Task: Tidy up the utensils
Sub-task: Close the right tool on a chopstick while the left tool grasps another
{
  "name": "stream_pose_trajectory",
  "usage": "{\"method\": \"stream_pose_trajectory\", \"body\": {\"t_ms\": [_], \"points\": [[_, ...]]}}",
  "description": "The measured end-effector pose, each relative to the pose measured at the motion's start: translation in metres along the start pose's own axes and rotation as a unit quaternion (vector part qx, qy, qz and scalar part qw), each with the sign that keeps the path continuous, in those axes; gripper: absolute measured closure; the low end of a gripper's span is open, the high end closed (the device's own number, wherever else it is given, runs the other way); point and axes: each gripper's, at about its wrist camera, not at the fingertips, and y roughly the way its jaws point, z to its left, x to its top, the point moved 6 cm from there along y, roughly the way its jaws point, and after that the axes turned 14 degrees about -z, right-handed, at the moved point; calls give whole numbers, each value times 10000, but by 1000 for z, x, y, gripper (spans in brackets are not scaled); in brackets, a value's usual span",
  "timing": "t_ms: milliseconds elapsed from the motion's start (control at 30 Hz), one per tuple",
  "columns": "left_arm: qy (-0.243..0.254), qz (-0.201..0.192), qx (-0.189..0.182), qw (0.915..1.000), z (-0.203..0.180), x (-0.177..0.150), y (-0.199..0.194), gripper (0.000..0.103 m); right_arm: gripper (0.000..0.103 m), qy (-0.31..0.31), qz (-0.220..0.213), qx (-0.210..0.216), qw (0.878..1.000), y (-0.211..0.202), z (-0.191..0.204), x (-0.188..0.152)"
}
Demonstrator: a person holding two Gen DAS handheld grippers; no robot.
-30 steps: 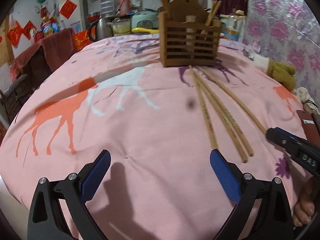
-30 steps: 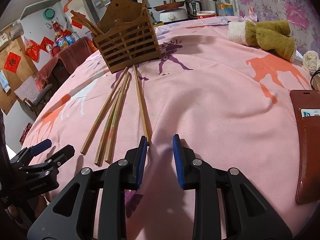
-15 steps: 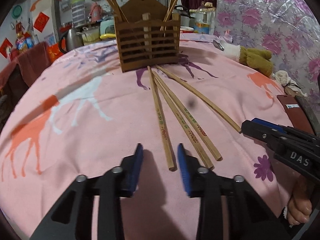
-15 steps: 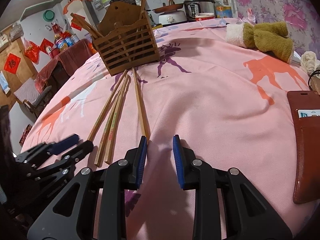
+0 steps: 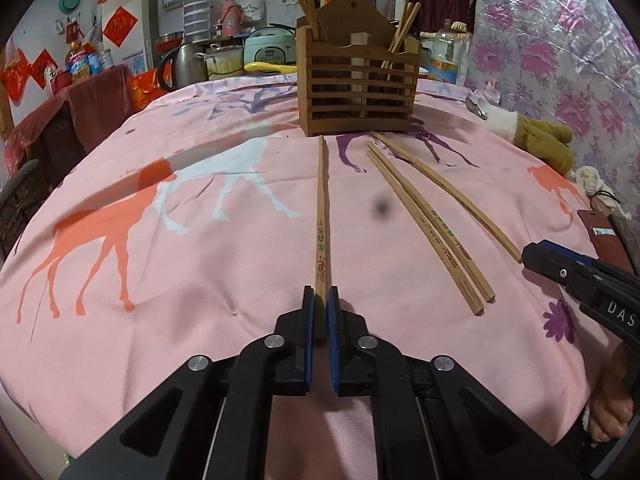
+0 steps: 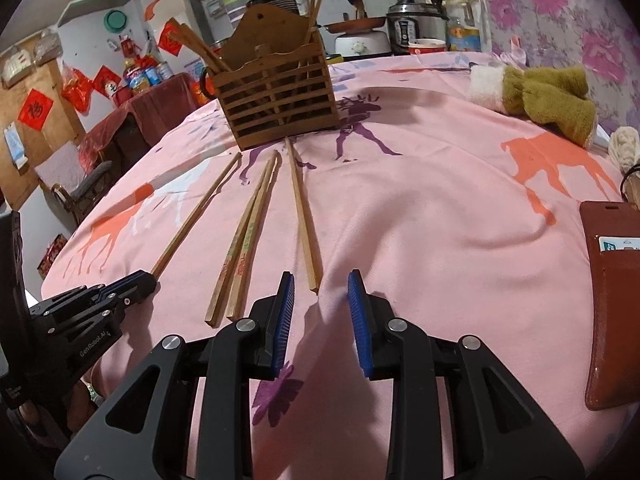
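both low views toward shared holder [image 5: 357, 80]

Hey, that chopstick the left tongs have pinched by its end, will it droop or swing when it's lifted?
The chopstick looks like straight, rigid wood, so it probably won't droop. The left tongs hold only its near end, so the long far end may pivot downward. It's slim, likely light.

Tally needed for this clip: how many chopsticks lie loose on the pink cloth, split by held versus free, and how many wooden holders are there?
Chopstick clamped in the left gripper: 1
Chopsticks lying free on the cloth: 3
Wooden holder: 1
Total: 5 (chopsticks standing inside the holder not counted)
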Motion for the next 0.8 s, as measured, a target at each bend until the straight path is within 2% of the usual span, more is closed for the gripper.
{"method": "stream_pose_trajectory", "body": {"t_ms": [167,300,400,567,700,800], "points": [[-40,-31,-69,10000,0,0,0,88,73,-166,-103,22,9998,-2,5,2],[-172,-52,64,9998,7,2,1,84,75,-364,-253,117,9989,-3,16,8],[-266,-37,46,9996,11,2,2,83,76,-412,-102,145,9990,5,18,5],[-135,-40,1,9999,6,0,-1,83,77,-193,223,42,9996,13,7,-2],[-6,-21,-63,10000,-1,-3,-6,83,79,-291,198,-15,9994,11,7,-7],[79,-30,-62,9999,-4,-4,-6,83,90,-303,167,-97,9994,11,6,-8]]}}
